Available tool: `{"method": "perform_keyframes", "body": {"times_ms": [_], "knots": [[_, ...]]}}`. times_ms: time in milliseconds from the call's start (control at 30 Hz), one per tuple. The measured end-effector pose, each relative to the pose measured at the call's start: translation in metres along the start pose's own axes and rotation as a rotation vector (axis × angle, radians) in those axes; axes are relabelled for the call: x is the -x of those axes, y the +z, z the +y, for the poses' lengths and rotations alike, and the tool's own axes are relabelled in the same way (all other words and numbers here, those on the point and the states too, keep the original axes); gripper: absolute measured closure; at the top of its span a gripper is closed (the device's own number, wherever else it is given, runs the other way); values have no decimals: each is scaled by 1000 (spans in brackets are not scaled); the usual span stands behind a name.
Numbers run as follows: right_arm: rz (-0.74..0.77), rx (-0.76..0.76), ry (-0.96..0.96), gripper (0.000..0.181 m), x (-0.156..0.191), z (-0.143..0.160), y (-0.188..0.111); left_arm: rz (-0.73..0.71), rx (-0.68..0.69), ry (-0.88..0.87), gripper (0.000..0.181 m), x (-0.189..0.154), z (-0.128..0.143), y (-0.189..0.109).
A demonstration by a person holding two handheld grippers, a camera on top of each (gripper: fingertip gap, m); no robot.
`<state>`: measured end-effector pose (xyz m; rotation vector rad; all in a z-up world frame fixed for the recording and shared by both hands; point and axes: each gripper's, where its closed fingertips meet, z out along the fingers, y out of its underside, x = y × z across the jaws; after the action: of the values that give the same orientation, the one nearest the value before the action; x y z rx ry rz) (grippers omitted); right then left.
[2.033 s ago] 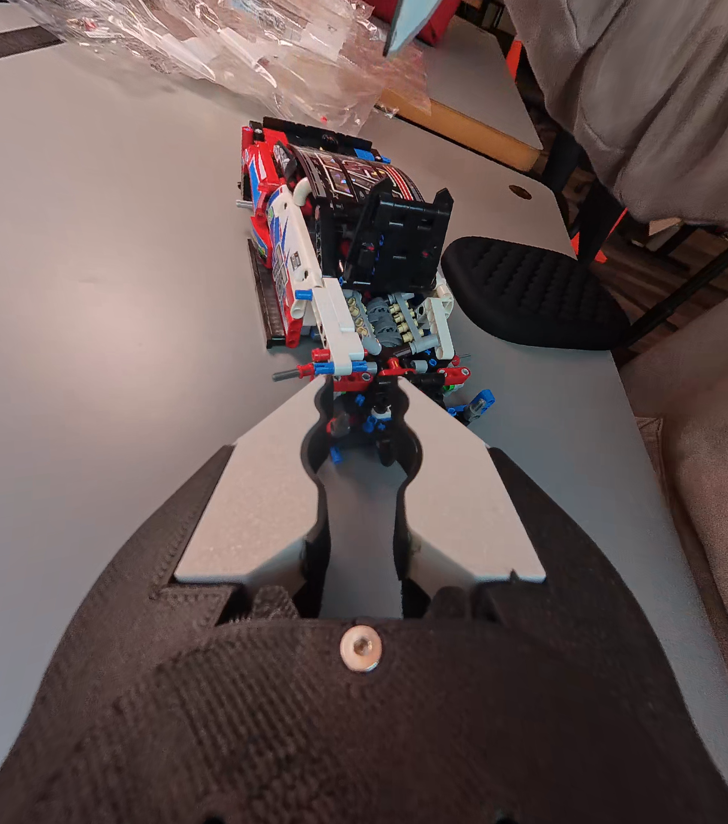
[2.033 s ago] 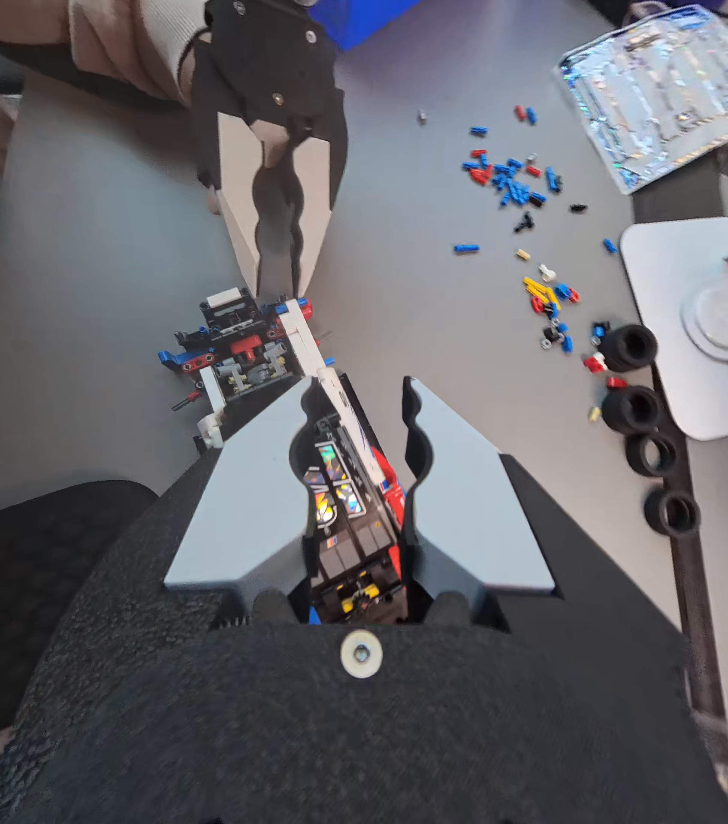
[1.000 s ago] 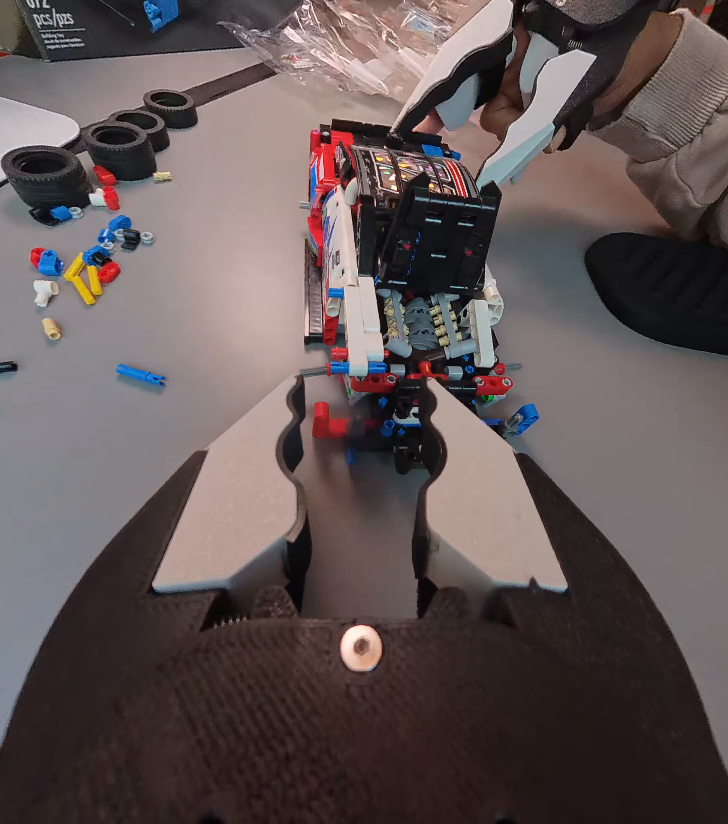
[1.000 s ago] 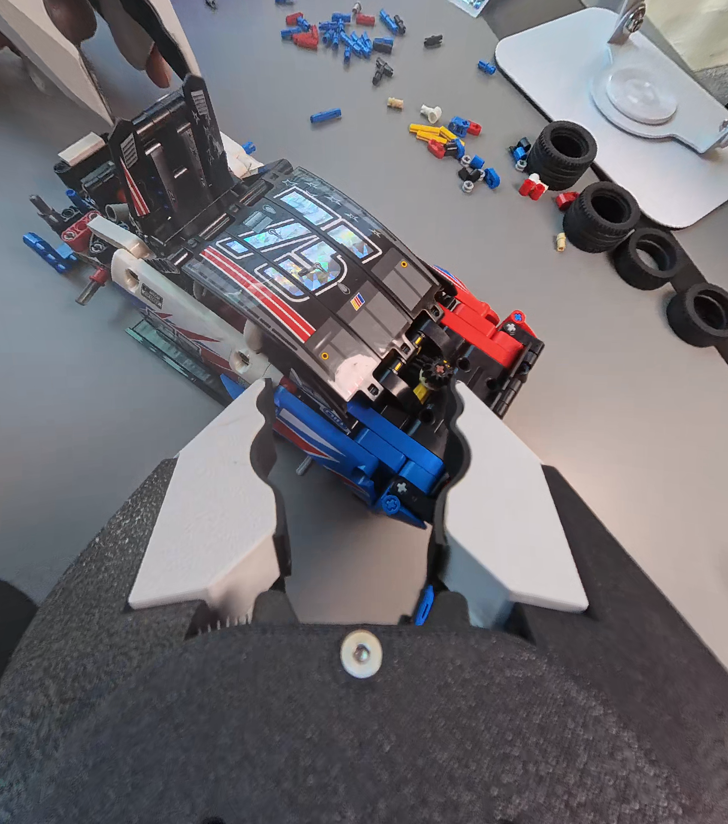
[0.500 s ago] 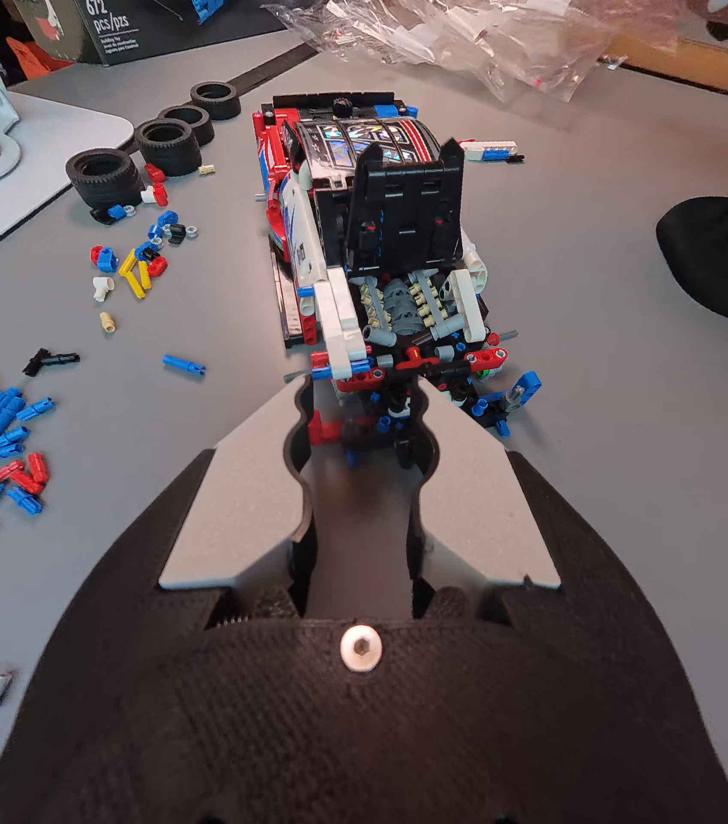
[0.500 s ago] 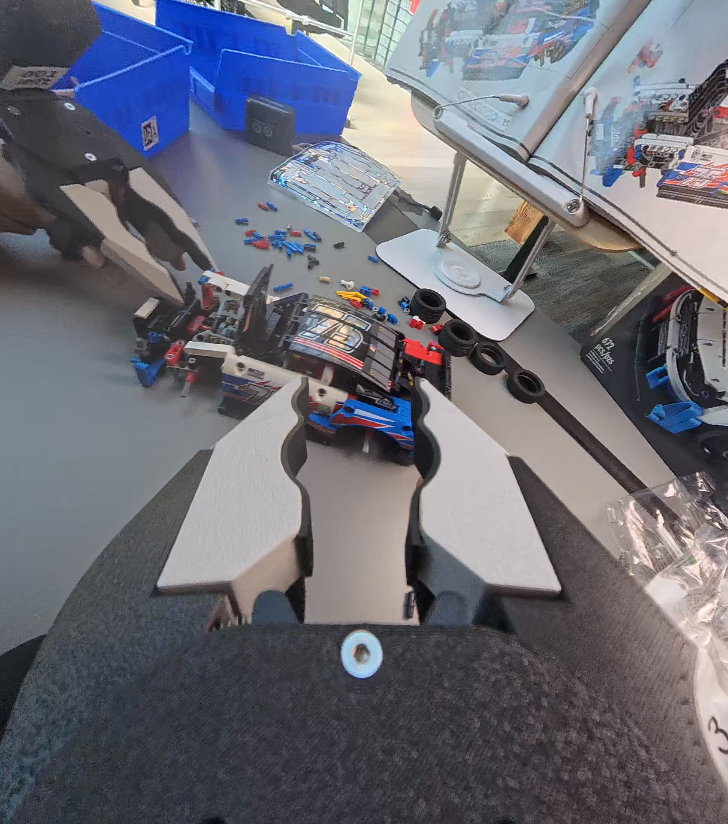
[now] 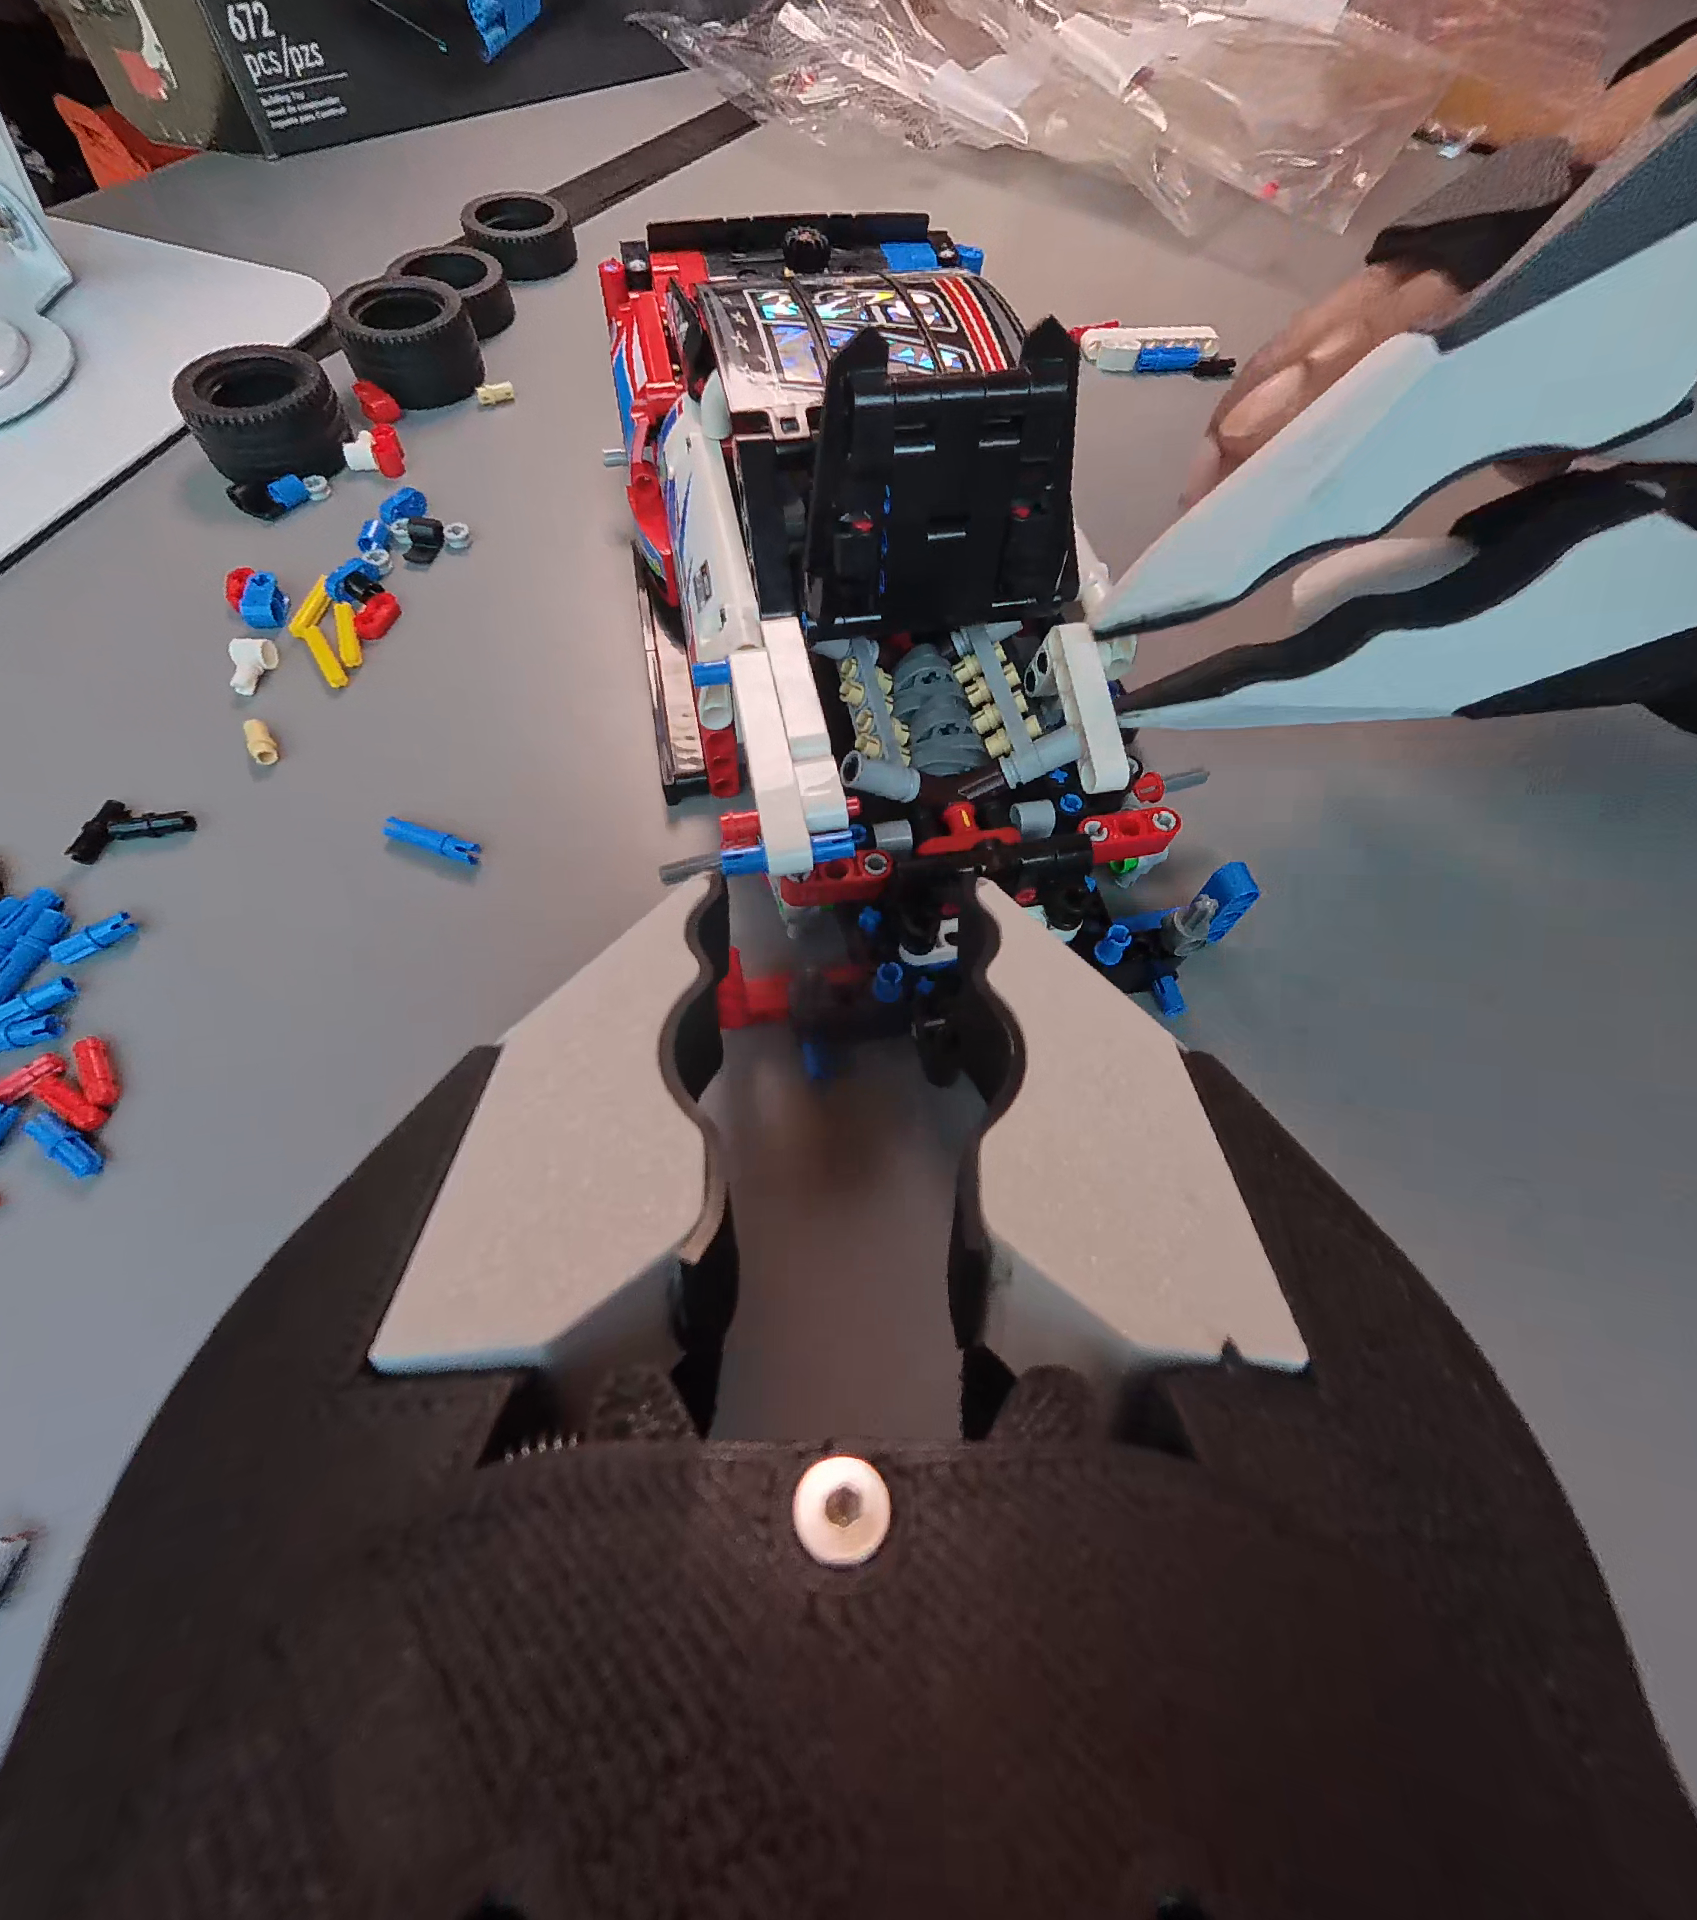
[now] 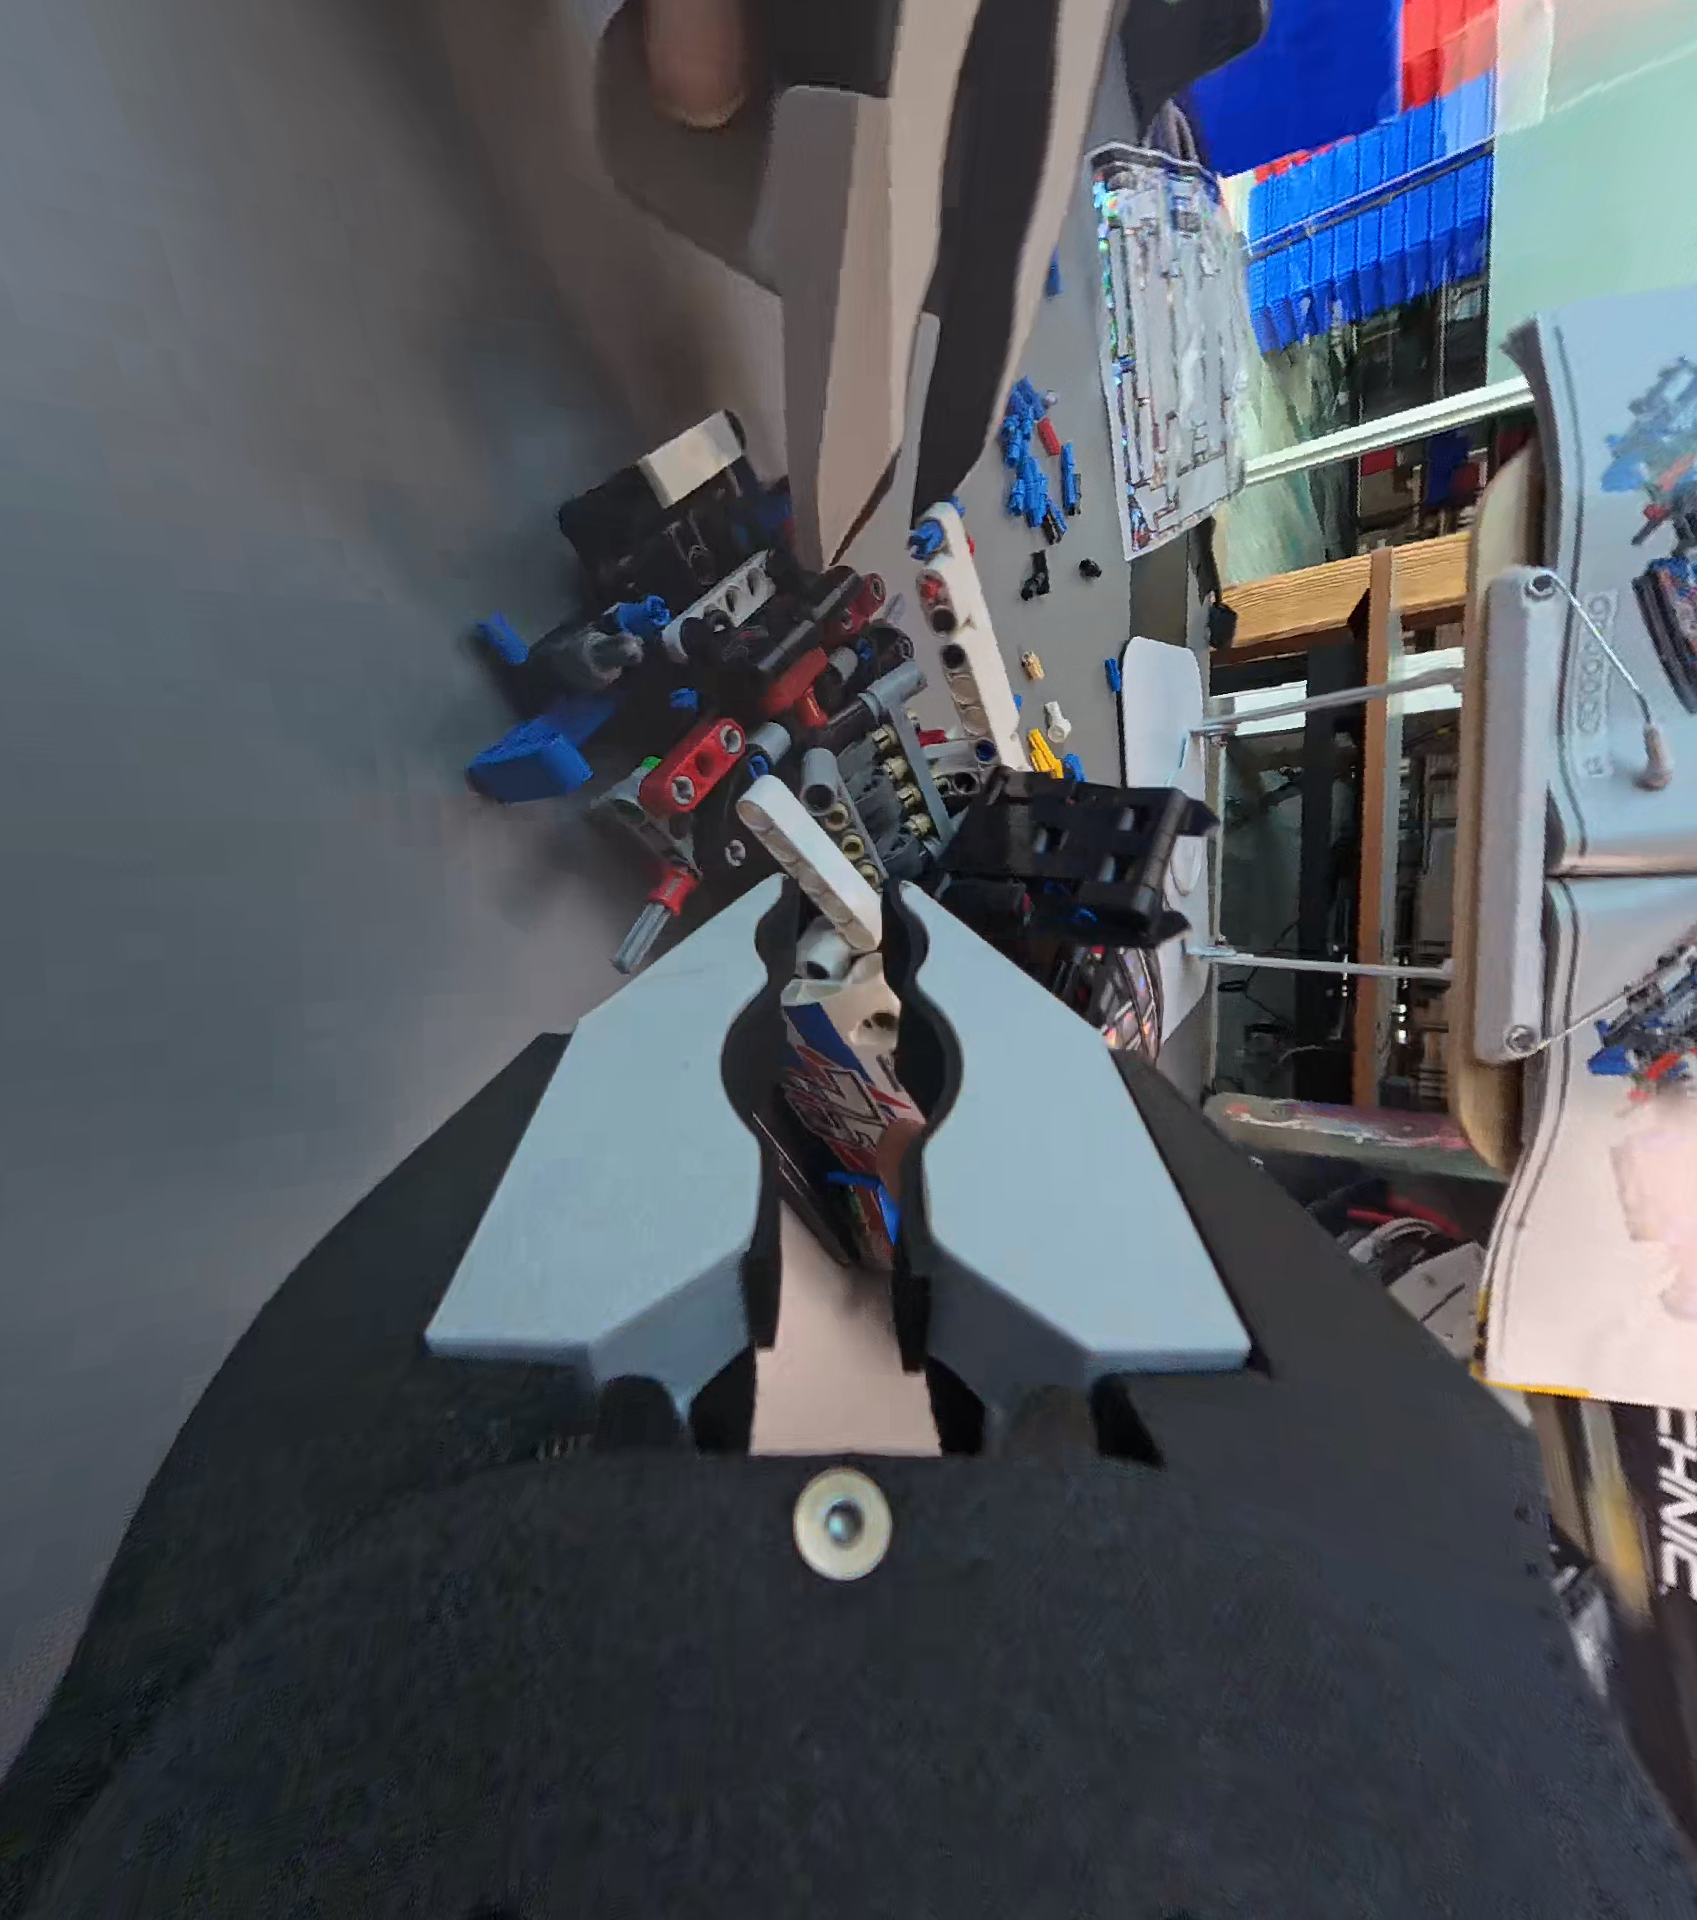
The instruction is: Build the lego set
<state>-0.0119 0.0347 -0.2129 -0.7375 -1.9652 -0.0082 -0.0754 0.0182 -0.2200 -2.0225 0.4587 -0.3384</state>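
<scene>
A: What has moved since half a second back?

B: The right gripper [image 7: 1119, 665]. It was pulled away and high over the table; now it is in at the car's [image 7: 854, 540] right flank, rolled onto its side. The left gripper [image 7: 849, 914] has barely shifted, same spot at the near end of the chassis.

A: Jaw states?

B: Left: spread, straddling the open frame end, red and black pins sit between the fingers, contact not clear. Right: narrowed around the white side beam [image 8: 818, 862], which runs up between the tips; a stickered panel [image 8: 839, 1112] lies deeper in the gap. Whether the pads actually press it, cannot tell; the right wrist view is blurry.

A: Key relation?

B: The car's long axis runs straight ahead from the left jaws, nose far, engine end near. The white beam lies along that axis on the right side, just behind the raised black panel [image 7: 937, 499]. Right tips come at it from the side, across the axis. So the right one is the nearer for that beam; left just braces the tail, I'd judge.

A: Loose parts?

B: Small pins [image 7: 2, 997] well off to the left of the left jaws, tyres [image 7: 252, 410] farther ahead-left. Untouched.
</scene>
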Motion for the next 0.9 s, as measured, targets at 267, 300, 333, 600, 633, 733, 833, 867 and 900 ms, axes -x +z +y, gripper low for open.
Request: {"method": "perform_keyframes", "body": {"times_ms": [267, 300, 333, 600, 633, 733, 833, 867, 900], "knots": [[67, 20, 72, 168, -7, 5, 12, 11, 39, 34, 139, -5, 6, 5], [68, 12, 120, 168, -8, 7, 11, 13, 41, 41, 139, -6, 6, 5], [66, 2, 160, 168, -8, 8, 10, 15, 40, 45, 139, -7, 5, 6], [90, -90, 444, 170, -29, 15, -4, 12, 39, 27, 140, -5, 6, 5], [98, -111, 454, 170, -31, 13, -6, 10, 37, 22, 140, -4, 5, 5], [49, -198, 392, 160, -23, -3, -12, 1, 26, 11, 140, -2, 4, 3], [3, -162, 225, 151, -2, -10, -2, -12, 23, 9, 140, 2, 5, 2], [12, -115, 180, 151, 1, -7, 5, -10, 24, 6, 139, 2, 5, 1], [34, -90, 141, 150, 2, -5, 9, -8, 25, 5, 138, 2, 5, 1]]}}
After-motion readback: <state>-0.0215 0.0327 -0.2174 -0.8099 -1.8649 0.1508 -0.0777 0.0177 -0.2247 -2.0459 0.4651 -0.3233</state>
